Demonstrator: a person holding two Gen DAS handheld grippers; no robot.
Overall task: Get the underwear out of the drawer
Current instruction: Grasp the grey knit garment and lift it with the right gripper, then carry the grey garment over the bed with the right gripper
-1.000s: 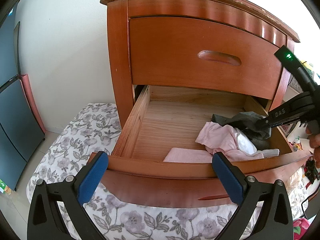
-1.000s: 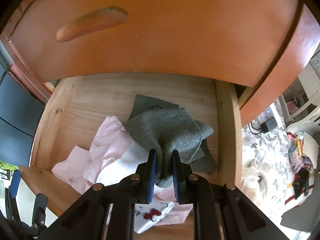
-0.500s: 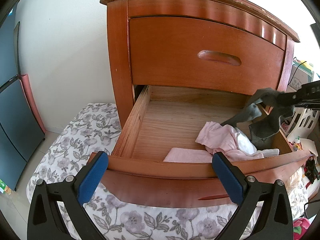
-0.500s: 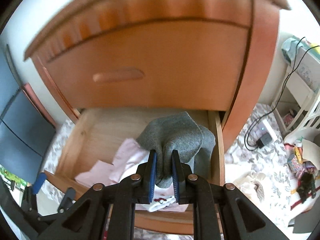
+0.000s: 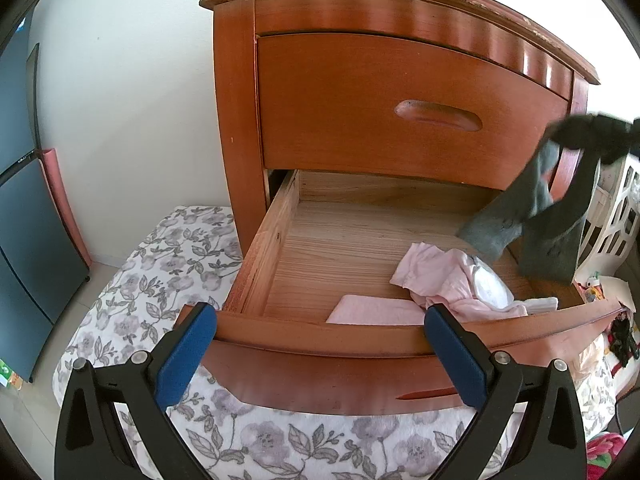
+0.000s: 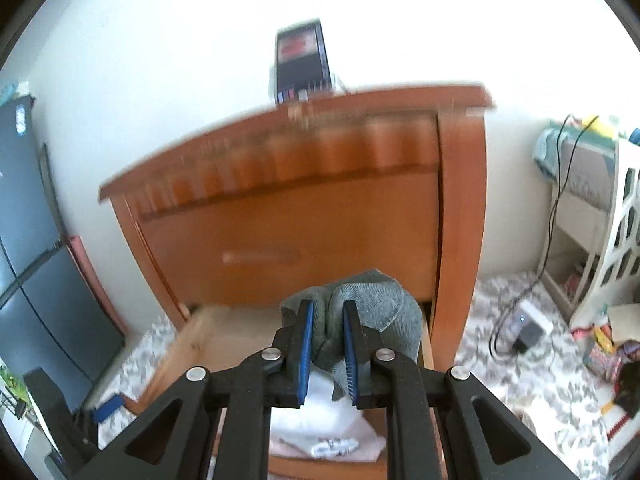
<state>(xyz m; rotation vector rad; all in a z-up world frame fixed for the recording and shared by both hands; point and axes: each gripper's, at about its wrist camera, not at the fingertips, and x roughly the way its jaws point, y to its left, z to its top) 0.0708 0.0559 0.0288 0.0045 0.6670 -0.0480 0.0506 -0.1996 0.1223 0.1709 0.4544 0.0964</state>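
**Grey underwear hanging clear of the open drawer**

White walls are framing a reddish wooden nightstand [image 5: 400, 92], which is standing on a floor covered by a floral cloth [image 5: 168, 248]; a dark panel is leaning at nine o'clock in both views. From left to right in the left wrist view, the left gripper [image 5: 320, 344] is hovering in front of the lower drawer [image 5: 312, 340], its blue pads standing wide apart with nothing between them. That drawer is sitting pulled out, and a heap of pink and white clothes [image 5: 452, 276] is lying in its right half, toward four o'clock. At three o'clock the grey underwear [image 5: 536, 216] is dangling above the drawer's right rear corner, its lower edges hanging just above the drawer, though whether they are touching the wood is unclear.

In the right wrist view, which is blurring, the right gripper [image 6: 327, 322] is pinching a bunched fold of that grey underwear [image 6: 380, 304] between its blue pads, jaws nearly together on the cloth. A small dark device [image 6: 302, 60] is standing on the nightstand's top at twelve o'clock. A white shelf unit [image 6: 592, 208] is standing at three o'clock, with a cable and adapter [image 6: 528, 330] lying below it.
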